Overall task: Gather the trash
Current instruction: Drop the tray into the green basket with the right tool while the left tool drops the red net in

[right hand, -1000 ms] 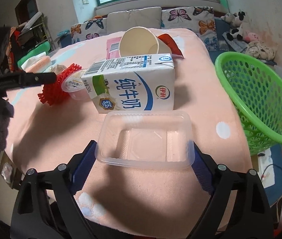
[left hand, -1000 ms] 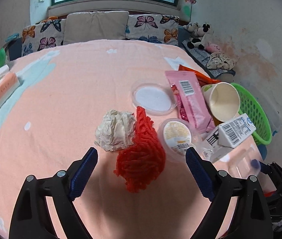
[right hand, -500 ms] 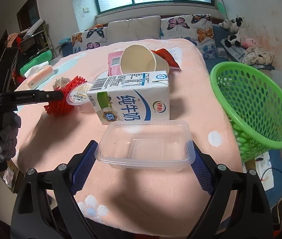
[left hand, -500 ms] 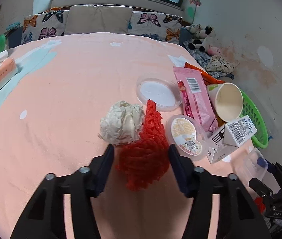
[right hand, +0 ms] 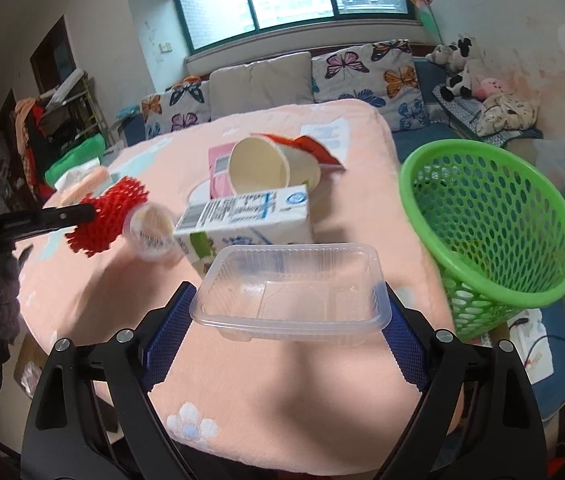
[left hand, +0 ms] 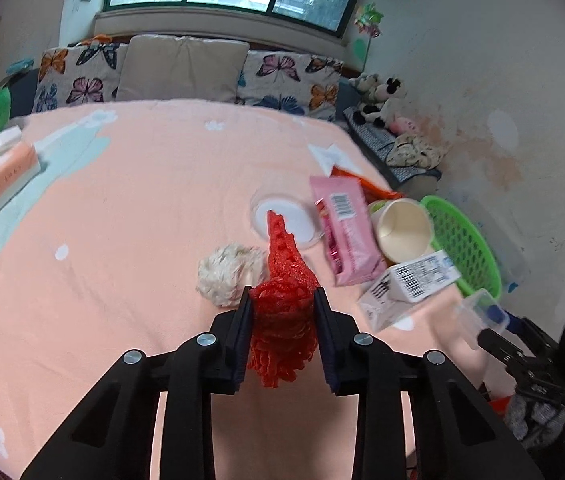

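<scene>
left claw (left hand: 282,304) just closed, pinching red foam net (left hand: 282,276) off the surface | right claw (right hand: 288,312) gripping clear tray (right hand: 288,292) beside green basket (right hand: 494,240) | risk: springy net slips out; slick tray pops free mid-carry

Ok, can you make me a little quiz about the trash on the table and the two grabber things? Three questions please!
1. True or false: the left gripper is clamped on the red foam net.
2. What does the right gripper hold? A) the milk carton B) the clear plastic tray C) the paper cup
3. Fill in: the green basket stands off the table's edge, on the ____ side in the right wrist view.

Key: 1 true; its jaws have just been closing and now pinch the net. 2 B; the tray sits between both pads. 3 right.
</scene>
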Available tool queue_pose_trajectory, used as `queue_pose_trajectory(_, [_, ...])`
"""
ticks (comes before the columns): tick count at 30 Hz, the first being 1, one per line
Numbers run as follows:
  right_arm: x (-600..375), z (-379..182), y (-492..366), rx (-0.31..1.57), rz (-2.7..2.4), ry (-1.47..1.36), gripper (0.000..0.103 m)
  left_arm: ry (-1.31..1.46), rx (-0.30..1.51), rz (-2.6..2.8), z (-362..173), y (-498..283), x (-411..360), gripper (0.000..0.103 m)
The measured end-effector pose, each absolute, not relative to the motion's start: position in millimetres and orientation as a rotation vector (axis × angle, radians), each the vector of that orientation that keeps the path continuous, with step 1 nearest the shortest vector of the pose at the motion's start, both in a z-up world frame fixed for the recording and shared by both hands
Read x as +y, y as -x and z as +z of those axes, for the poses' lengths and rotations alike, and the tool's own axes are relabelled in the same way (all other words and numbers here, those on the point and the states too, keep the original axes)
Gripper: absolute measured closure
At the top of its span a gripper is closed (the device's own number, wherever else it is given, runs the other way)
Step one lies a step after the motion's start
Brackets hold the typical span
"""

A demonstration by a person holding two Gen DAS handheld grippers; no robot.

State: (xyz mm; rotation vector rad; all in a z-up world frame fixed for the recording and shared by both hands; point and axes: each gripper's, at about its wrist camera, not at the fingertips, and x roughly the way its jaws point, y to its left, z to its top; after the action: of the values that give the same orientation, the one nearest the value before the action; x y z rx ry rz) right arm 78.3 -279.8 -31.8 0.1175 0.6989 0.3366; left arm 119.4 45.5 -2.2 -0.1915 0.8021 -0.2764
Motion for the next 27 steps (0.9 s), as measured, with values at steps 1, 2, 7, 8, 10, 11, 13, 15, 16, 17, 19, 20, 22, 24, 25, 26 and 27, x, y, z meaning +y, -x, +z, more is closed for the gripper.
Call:
queue_pose_trajectory(1, [-281,-31,-78,0.694,0.332,-0.124,0.015,0.192,0.795,-0.283,2,-118,45,0.074])
queue_pose_trajectory(2, [-284,-30,-79,0.691,0.328,-0.133,0.015,0.193,0.785,-0.290,7,-117,44,0.074])
queue_pose_trajectory(7, [-303,-25,-82,0.672,0.288,-0.147,0.015,0.211,0.749,-0.340,30,-116,37,0.074])
queue_pose_trajectory(8, [-307,-25,-83,0.669,0.278,-0.150,0.015,0.204,0.745,-0.354,34,-117,33,0.074])
queue_pose_trajectory(10, [-318,-25,-88,0.666,0.254,-0.161,0.015,0.191,0.742,-0.378,38,-120,23,0.074])
queue_pose_trajectory(11, [-323,-26,-90,0.667,0.245,-0.165,0.015,0.185,0.741,-0.385,40,-121,19,0.074])
queue_pose_trajectory(13, [-334,-27,-94,0.663,0.220,-0.173,0.015,0.175,0.741,-0.411,44,-125,7,0.074])
queue_pose_trajectory(15, [-345,-29,-98,0.661,0.197,-0.174,0.015,0.170,0.744,-0.441,46,-130,-6,0.074])
queue_pose_trajectory(16, [-352,-30,-102,0.665,0.184,-0.177,0.015,0.162,0.747,-0.453,48,-132,-14,0.074])
queue_pose_trajectory(17, [-359,-32,-106,0.669,0.171,-0.182,0.015,0.154,0.748,-0.461,48,-133,-19,0.074])
queue_pose_trajectory(19, [-372,-35,-110,0.667,0.151,-0.191,0.015,0.136,0.751,-0.485,50,-139,-35,0.074])
queue_pose_trajectory(20, [-378,-36,-113,0.666,0.140,-0.195,0.015,0.128,0.753,-0.497,52,-143,-44,0.074])
queue_pose_trajectory(22, [-390,-39,-119,0.668,0.119,-0.207,0.015,0.112,0.754,-0.518,54,-149,-59,0.074])
queue_pose_trajectory(24, [-401,-42,-124,0.673,0.096,-0.209,0.015,0.089,0.756,-0.535,56,-156,-76,0.074])
queue_pose_trajectory(25, [-407,-45,-128,0.680,0.087,-0.211,0.015,0.080,0.760,-0.546,57,-159,-83,0.074])
queue_pose_trajectory(26, [-412,-47,-130,0.685,0.080,-0.214,0.015,0.072,0.763,-0.555,58,-162,-91,0.074])
queue_pose_trajectory(27, [-419,-50,-134,0.692,0.072,-0.222,0.015,0.063,0.766,-0.566,58,-166,-100,0.074])
